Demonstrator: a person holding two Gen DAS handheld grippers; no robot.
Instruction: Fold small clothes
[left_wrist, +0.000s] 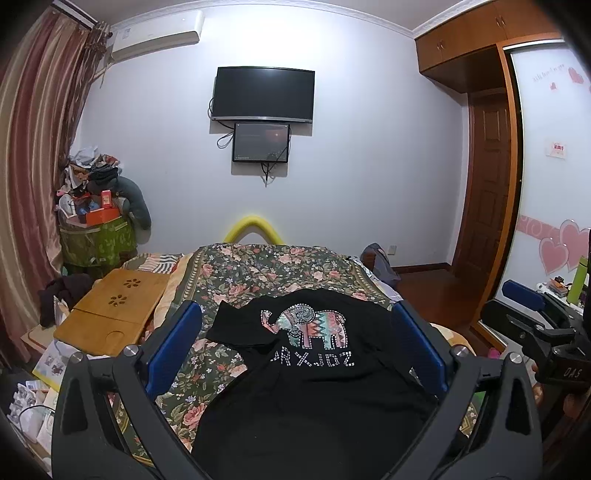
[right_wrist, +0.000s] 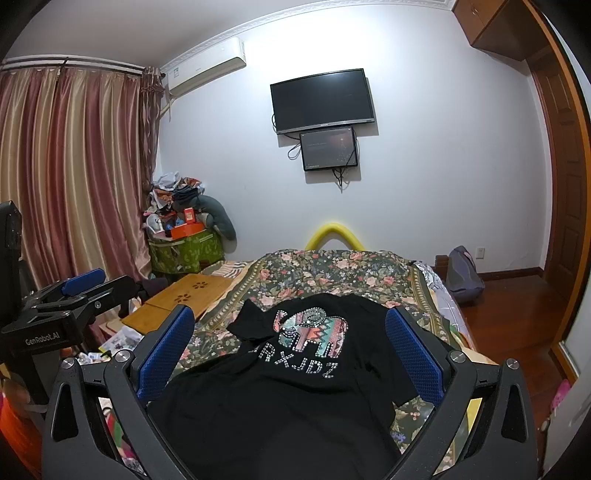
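A black T-shirt (left_wrist: 314, 387) with a patterned elephant print and studded letters lies spread on the floral bedspread (left_wrist: 258, 273), its collar end toward the far wall. My left gripper (left_wrist: 295, 317) hovers above the shirt's near part, jaws wide open and empty. The right gripper (left_wrist: 524, 299) shows at the right edge of that view. In the right wrist view the same T-shirt (right_wrist: 288, 398) lies between the blue pads of my right gripper (right_wrist: 290, 321), which stands open above it with nothing held. The left gripper (right_wrist: 85, 284) appears at the left, open.
A wooden lap desk (left_wrist: 114, 314) rests on the bed's left side. A green bin piled with clutter (left_wrist: 96, 236) stands by the curtain (right_wrist: 74, 177). A yellow foam tube (left_wrist: 255, 229) arcs at the bed's far end. A grey bag (right_wrist: 463, 273) sits on the wooden floor.
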